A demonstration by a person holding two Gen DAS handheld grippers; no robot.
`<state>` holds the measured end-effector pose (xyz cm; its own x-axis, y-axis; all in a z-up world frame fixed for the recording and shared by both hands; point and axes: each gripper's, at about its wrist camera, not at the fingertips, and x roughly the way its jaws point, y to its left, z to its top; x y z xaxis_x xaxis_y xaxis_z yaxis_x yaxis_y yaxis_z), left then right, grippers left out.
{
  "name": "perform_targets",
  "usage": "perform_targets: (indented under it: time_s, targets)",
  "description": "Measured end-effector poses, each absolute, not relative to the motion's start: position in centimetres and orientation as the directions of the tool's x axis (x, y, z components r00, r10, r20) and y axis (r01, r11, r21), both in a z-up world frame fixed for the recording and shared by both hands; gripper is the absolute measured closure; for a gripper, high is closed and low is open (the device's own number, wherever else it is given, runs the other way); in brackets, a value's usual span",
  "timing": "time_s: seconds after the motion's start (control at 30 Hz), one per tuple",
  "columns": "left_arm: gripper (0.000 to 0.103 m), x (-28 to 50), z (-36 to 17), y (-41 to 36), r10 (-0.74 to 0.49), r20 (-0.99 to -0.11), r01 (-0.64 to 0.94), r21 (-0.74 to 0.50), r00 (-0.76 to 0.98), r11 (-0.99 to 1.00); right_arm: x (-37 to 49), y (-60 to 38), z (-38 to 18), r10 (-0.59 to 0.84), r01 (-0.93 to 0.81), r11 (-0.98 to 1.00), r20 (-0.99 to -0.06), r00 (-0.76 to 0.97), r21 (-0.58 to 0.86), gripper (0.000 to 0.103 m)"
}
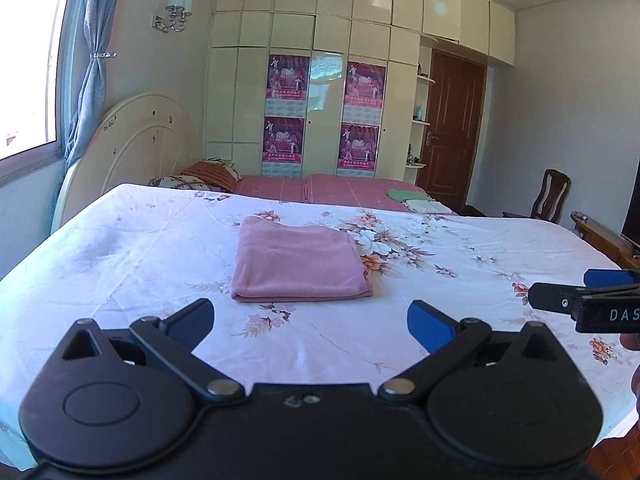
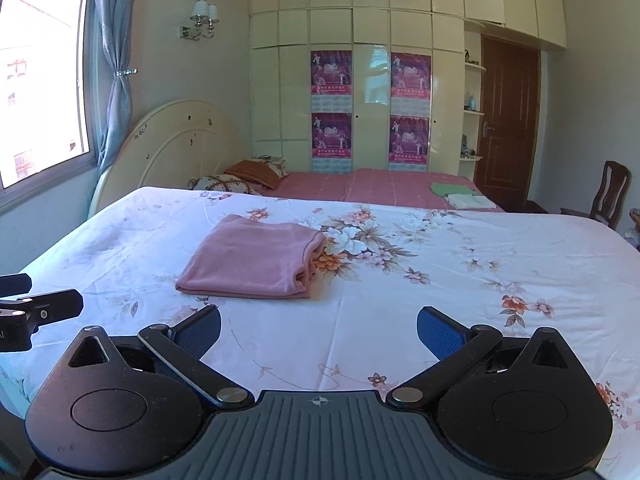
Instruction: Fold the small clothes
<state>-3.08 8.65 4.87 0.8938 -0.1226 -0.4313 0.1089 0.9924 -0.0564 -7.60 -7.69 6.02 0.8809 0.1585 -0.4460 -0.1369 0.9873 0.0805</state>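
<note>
A pink cloth (image 1: 298, 260) lies folded into a neat rectangle on the floral sheet (image 1: 460, 272). It also shows in the right wrist view (image 2: 252, 260), left of centre. My left gripper (image 1: 310, 322) is open and empty, hovering just in front of the cloth's near edge. My right gripper (image 2: 318, 330) is open and empty, in front of the cloth and a little to its right. The right gripper's fingers (image 1: 560, 300) enter the left wrist view at the right edge. The left gripper's fingers (image 2: 48, 306) show at the left edge of the right wrist view.
Beyond the floral sheet is a red bed cover (image 1: 344, 190) with pillows (image 1: 208, 176) at the left and a small stack of folded green and white cloths (image 1: 416, 200) at the right. A wardrobe (image 1: 320, 80), a door (image 1: 452, 128) and a wooden chair (image 1: 552, 196) stand behind.
</note>
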Motion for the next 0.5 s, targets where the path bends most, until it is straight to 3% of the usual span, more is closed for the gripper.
perform_targets:
  time_s: [0.5]
  targets:
    - [0.001, -3.59, 4.99, 8.42, -0.132, -0.428, 0.122, -0.050, 0.894, 0.991, -8.05, -7.73, 6.68, 0.160, -0.146, 0.987, -0.437, 0.885, 0.064, 0.000]
